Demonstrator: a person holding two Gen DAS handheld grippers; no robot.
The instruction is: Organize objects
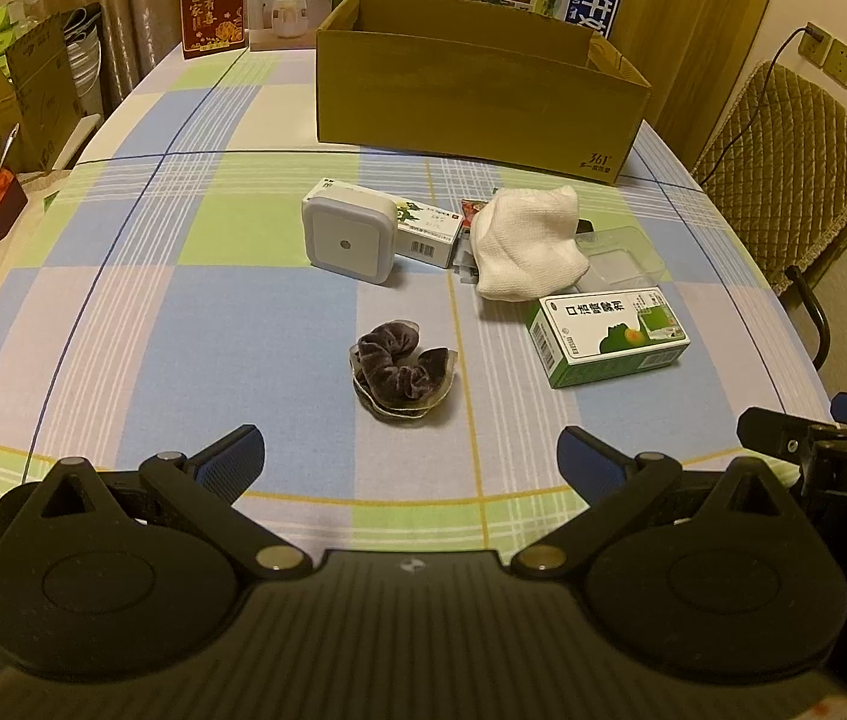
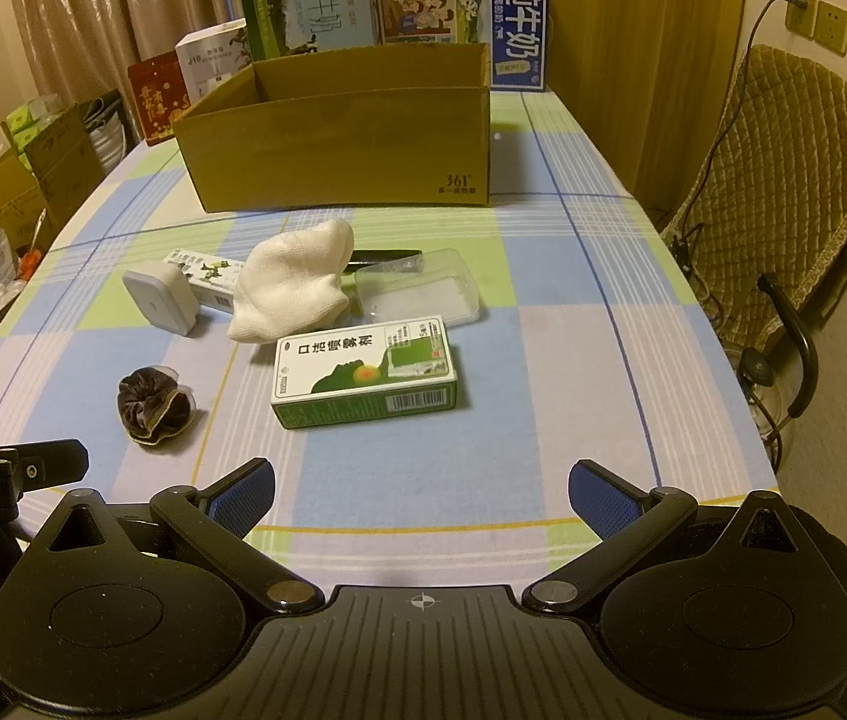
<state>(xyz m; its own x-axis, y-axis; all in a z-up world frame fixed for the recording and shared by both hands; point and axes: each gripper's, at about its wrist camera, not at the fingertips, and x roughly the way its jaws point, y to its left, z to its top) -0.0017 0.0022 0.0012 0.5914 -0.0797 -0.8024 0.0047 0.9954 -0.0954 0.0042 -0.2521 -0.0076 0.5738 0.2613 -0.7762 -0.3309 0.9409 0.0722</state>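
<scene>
A dark scrunchie (image 1: pixel 404 374) lies at the centre of the left wrist view, alone on the checked tablecloth (image 1: pixel 183 324). Behind it, mid-frame, a white night light (image 1: pixel 348 238) leans against a small box (image 1: pixel 428 231), and a white cloth (image 1: pixel 528 243) is heaped by a clear plastic tray (image 1: pixel 624 255). A green box (image 1: pixel 609 336) lies right of centre. The cardboard box (image 1: pixel 471 90) stands open at upper centre. The left gripper (image 1: pixel 411 457) and right gripper (image 2: pixel 420 495) hang at the bottom, jaws spread, empty.
</scene>
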